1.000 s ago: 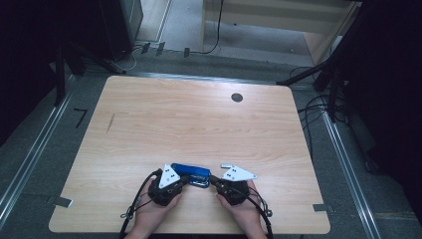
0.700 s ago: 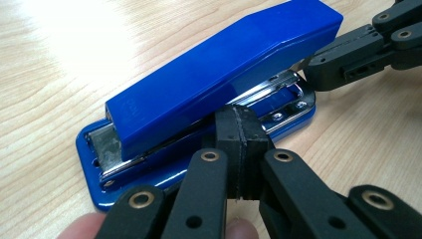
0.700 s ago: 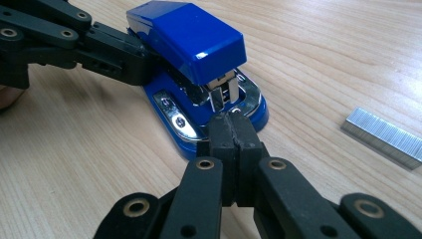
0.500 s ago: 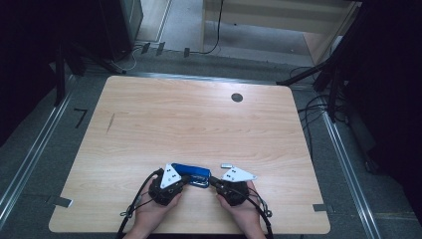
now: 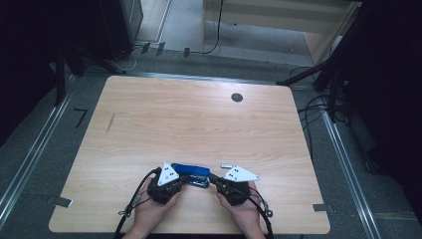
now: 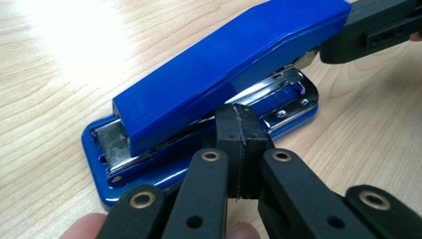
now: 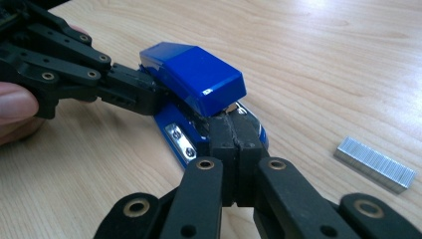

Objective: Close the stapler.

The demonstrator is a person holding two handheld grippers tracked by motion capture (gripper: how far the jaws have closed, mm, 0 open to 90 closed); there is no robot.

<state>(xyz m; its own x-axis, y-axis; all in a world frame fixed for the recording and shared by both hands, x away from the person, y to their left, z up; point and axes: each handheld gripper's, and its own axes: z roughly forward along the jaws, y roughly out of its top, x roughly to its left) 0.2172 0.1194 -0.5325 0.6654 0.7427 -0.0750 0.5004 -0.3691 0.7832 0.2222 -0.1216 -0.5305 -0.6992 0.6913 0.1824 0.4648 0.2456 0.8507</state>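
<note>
A blue stapler (image 5: 191, 174) lies near the front edge of the tabletop (image 5: 199, 124), between both grippers. Left gripper (image 6: 241, 149) and right gripper (image 7: 234, 144), jaws closed together, press against its opposite ends. A staple strip (image 7: 374, 164) lies just beside.

My table (image 5: 199, 124) is softly lit from above, and the room around it is very dark. A big white shine sits on the wood near my blue stapler (image 6: 219, 74), and my close black claws look a little fuzzy
</note>
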